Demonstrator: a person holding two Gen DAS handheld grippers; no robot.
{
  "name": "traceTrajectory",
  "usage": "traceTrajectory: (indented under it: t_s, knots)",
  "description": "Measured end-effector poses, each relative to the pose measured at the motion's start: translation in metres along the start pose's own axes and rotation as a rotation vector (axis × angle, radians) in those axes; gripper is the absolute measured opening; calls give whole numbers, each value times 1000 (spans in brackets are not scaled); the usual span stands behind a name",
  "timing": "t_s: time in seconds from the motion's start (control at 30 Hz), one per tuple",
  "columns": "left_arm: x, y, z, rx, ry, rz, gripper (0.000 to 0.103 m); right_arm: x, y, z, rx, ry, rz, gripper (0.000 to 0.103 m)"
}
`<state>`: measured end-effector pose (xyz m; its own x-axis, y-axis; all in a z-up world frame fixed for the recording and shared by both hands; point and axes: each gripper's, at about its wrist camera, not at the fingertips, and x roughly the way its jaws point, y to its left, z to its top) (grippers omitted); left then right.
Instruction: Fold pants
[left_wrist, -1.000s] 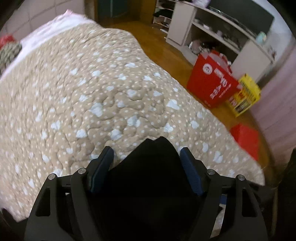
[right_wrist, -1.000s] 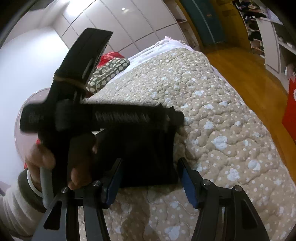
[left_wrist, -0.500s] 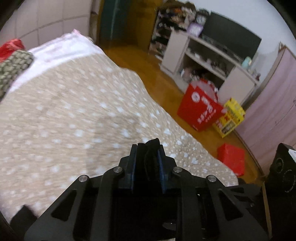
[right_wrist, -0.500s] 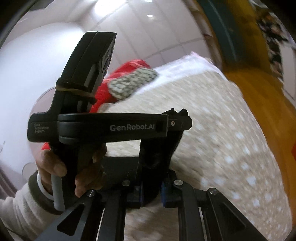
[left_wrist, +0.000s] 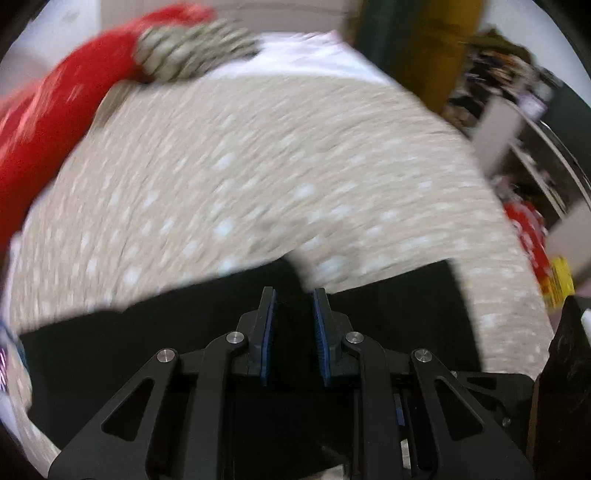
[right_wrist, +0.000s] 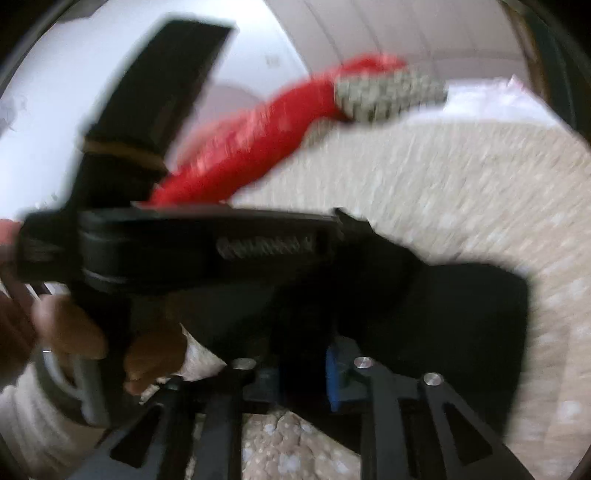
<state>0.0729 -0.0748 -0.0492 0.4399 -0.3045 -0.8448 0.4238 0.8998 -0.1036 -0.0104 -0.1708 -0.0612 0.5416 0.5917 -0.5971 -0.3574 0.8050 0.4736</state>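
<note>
Black fabric pants (left_wrist: 399, 310) lie spread on the beige dotted quilt (left_wrist: 258, 177), both your left gripper (left_wrist: 293, 314) and right gripper (right_wrist: 306, 369) clamped on them. Keep the edges level while folding.

The left hand-held gripper (left_wrist: 293, 310) is pinching dark cloth, its blue-padded fingers (left_wrist: 266, 328) sitting close together with fabric between them. The right hand-held gripper (right_wrist: 304, 373) is likewise clamping dark cloth. In the right wrist view, the person's left hand (right_wrist: 74, 332) is gripping the left tool's handle, a pale sleeve covering the wrist.
</note>
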Motion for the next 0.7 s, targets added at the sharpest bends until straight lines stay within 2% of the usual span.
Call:
traceTrajectory:
  t_s: [0.03, 0.07, 0.17, 0.23, 0.3, 0.33, 0.37, 0.5, 0.57, 0.6, 0.67, 0.7]
  knots:
    - [1, 9, -4, -28, 7, -18, 18, 10, 1, 0, 2, 53, 15, 33]
    - [-2, 13, -7, -35, 0, -27, 18, 6, 2, 3, -11, 53, 32, 33]
    - [-19, 16, -10, -32, -32, -19, 19, -43, 5, 10, -51, -43, 50, 33]
    - [-30, 13, -11, -40, -60, -31, 19, -75, -9, 17, -44, -115, -2, 33]
    - [-35, 6, -12, -50, -73, -48, 19, -90, -29, 27, -29, -142, -106, 30]
    - [-37, 3, -15, -53, -79, -51, 19, -88, -41, 31, -11, -134, -187, 24]
    - [-37, 2, -18, -56, -83, -51, 19, -81, -47, 33, -1, -113, -221, 22]
    - [-33, -7, -33, -51, -72, -11, 19, -39, -64, 32, -4, -15, -272, 19]
    - [-20, -8, -40, -49, -44, 31, 20, -14, -68, 23, -14, 33, -333, 18]
    - [-11, -6, -42, -59, -28, 53, 23, -3, -71, 23, -22, 38, -348, 18]
    - [-9, -3, -45, -79, -42, 52, 34, -1, -72, 26, -36, 30, -352, 18]
    - [-10, 0, -45, -89, -44, 50, 35, -2, -69, 29, -40, 41, -353, 18]
